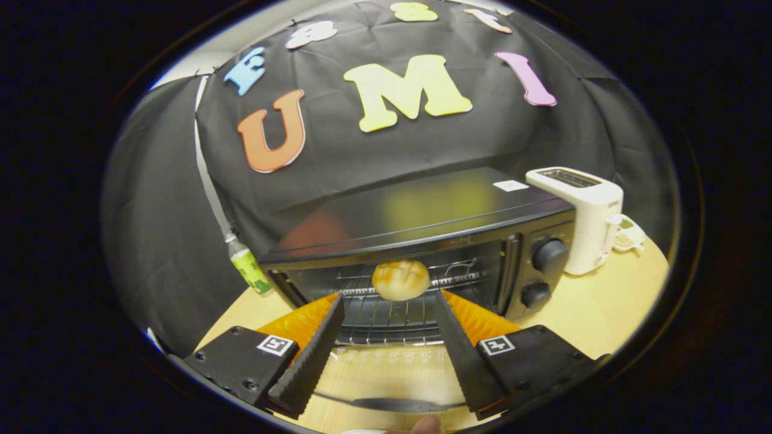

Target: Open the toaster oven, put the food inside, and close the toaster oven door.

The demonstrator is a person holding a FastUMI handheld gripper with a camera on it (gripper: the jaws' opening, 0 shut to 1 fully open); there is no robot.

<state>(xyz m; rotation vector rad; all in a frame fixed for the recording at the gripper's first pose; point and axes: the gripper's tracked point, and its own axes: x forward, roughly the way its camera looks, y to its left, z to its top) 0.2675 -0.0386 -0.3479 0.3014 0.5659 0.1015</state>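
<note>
We saw the oven (pixel 422 235) standing on the table (pixel 609 307) with its door (pixel 386 374) already dropped flat toward us, the glass lying below the fingers and its handle nearest us; that left the mouth clear, which we took to be why it lay so. The bun (pixel 401 279) sat on the rack (pixel 386 316) inside, near the front of the wires and roughly midway across, just ahead of the fingertips and touching neither; it was round, so we could give it no real long axis, though its scored top faced up and slightly toward us. The gripper (pixel 387 299) was spread wide and held nothing; one finger stood to each side of the bun's line, the gap between them broader than the bun; we judged that an opening of this kind suited a release, and that the food step looked done. The oven's long side ran across our view, knobs (pixel 550 255) at its right end, the mouth facing us squarely; so the gripper pointed straight into it. Beside the oven on the right stood a toaster (pixel 584 211), with a small dish (pixel 627 236) behind it; a bottle (pixel 247 265) leaned by the left corner. What remained, in our judgement, was the door: the fingers would need to back out clear of the rack and get under the handle to swing it up; the risk was catching the rack or nudging the bun on the way.
</note>
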